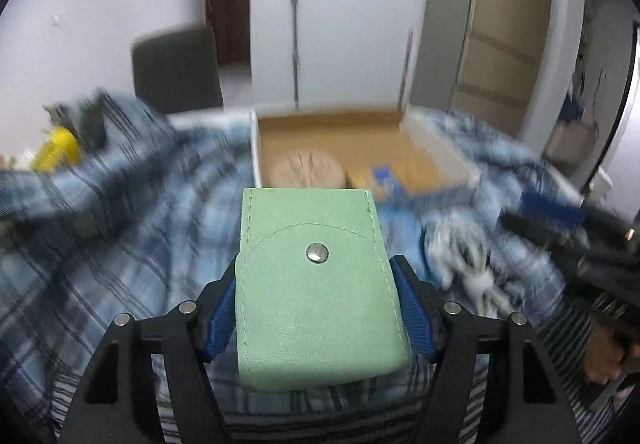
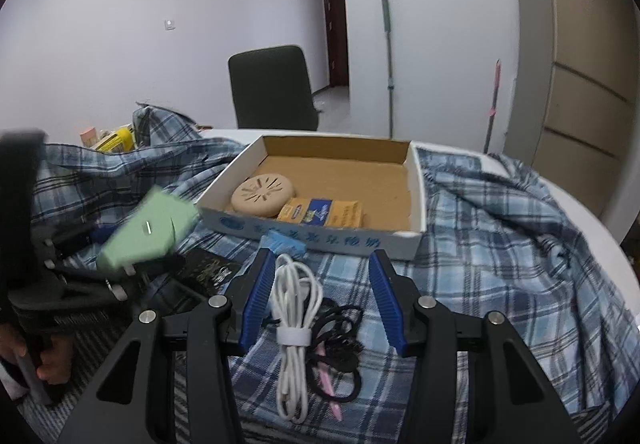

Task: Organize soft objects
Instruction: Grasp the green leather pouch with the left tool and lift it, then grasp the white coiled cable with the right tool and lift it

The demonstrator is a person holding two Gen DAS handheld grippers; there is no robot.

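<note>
The left tongs [image 1: 318,284] are clenched on a mint-green snap pouch [image 1: 320,284], lifted above the plaid blanket [image 1: 120,244] that covers the tabletop [image 2: 568,196], just short of the shallow cardboard box [image 2: 416,180]. Inside the box lie a round beige disc [image 2: 262,194] and a yellow-and-blue packet [image 2: 320,212], touching each other. The right tongs [image 2: 316,276] are released, hovering over a coiled white cable [image 2: 296,320] that lies beside tangled black cords [image 2: 340,336] and a pink pen [image 2: 330,384].
</note>
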